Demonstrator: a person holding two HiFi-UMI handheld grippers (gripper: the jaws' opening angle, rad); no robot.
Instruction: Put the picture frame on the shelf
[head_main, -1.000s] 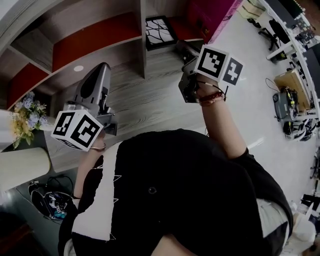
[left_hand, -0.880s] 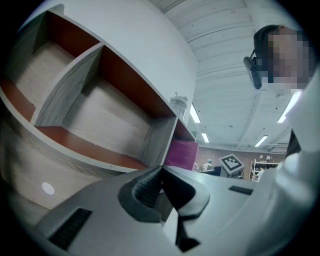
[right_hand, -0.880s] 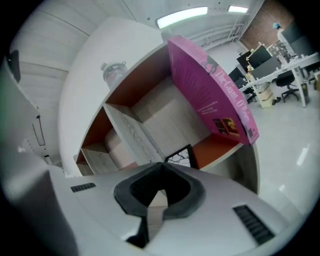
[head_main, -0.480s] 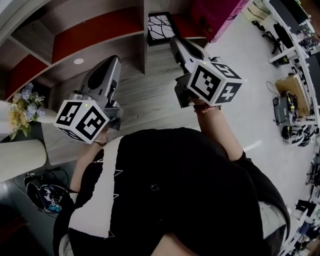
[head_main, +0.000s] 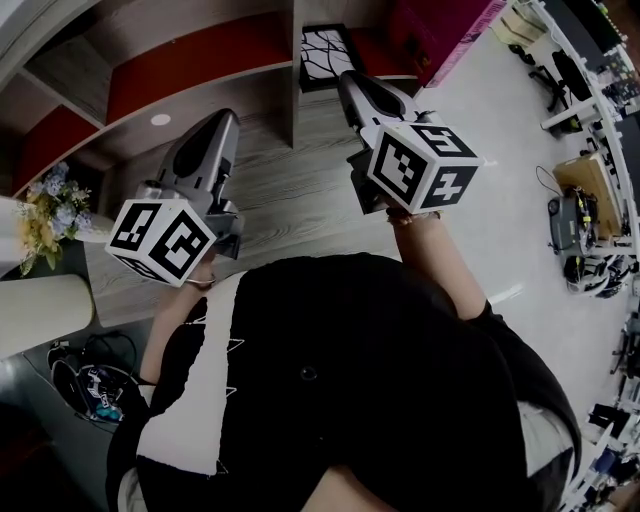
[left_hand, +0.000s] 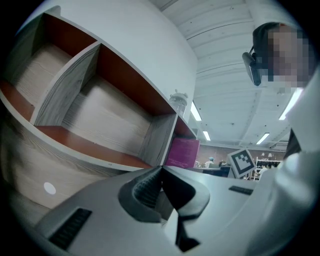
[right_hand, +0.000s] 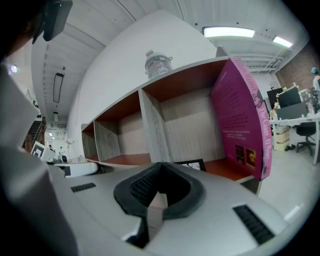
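Observation:
The picture frame (head_main: 325, 55), black-edged with a white and black line pattern, stands in a lower compartment of the wood and red shelf (head_main: 190, 75). In the right gripper view its top edge (right_hand: 192, 163) shows just behind the jaws. My right gripper (head_main: 350, 88) is shut and empty, and its tip points at the frame from a short way off. My left gripper (head_main: 218, 125) is also shut and empty, aimed at the compartments to the left. The jaws meet at the tip in both gripper views, the left gripper (left_hand: 161, 168) and the right gripper (right_hand: 161, 164).
A tall magenta book (right_hand: 244, 115) leans at the shelf's right end, beside the frame's compartment. A glass jar (right_hand: 158, 62) stands on the shelf top. Flowers (head_main: 45, 215) and a white cylinder (head_main: 40, 318) are at the left. Desks and chairs (head_main: 580, 90) fill the right.
The right gripper swung up from pointing downward and now points at the shelf. The left gripper lifted slightly. In the last half second both barely moved.

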